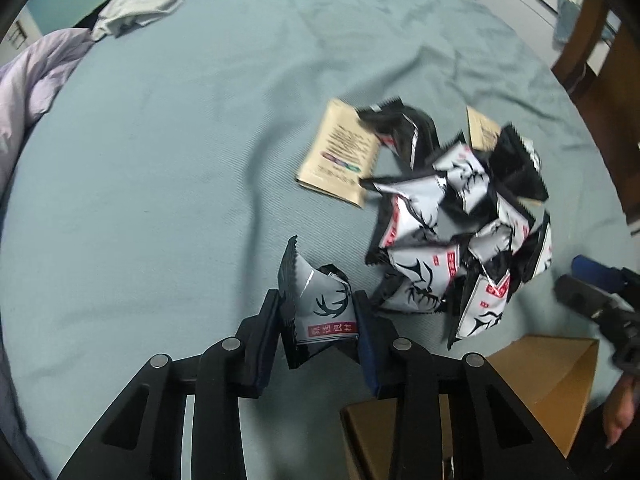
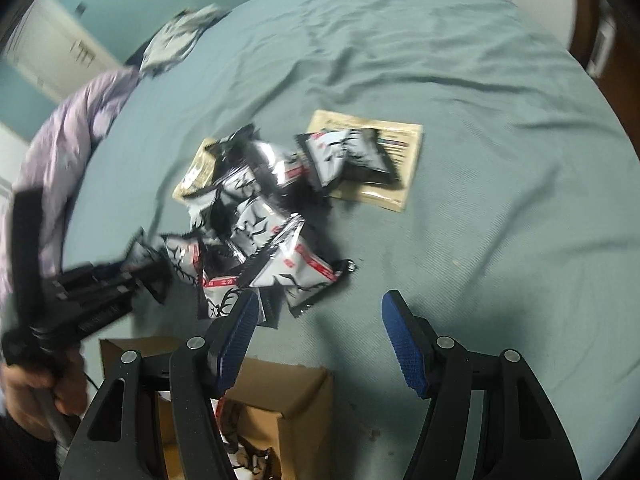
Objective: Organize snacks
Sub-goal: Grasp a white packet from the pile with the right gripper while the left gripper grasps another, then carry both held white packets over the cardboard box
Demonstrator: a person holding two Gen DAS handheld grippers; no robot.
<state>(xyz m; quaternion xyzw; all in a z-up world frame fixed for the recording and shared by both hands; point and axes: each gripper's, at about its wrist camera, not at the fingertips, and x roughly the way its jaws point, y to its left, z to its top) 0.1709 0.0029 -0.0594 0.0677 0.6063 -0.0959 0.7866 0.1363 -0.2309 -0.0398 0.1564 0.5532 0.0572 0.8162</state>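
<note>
The left tool (image 1: 316, 320) is clamping a single snack packet (image 1: 320, 308) between its two fingers, the packet standing roughly upright with its printed label facing the camera. The cardboard box (image 1: 552, 376) is lying near and to the right of this tool – so the coming move is, I judge, a short swing right and toward the near edge of the bed (image 1: 160, 160). The right tool (image 2: 318, 316) is hanging with its blue pads wide apart, holding nothing, just on the near side of the snack pile (image 2: 260, 220). Only the right wrist view is showing the box's open top with packets already inside – the left view is showing just its outer flaps. Two tan sachets (image 2: 384, 168) are lying flat under the far side of the pile.
</note>
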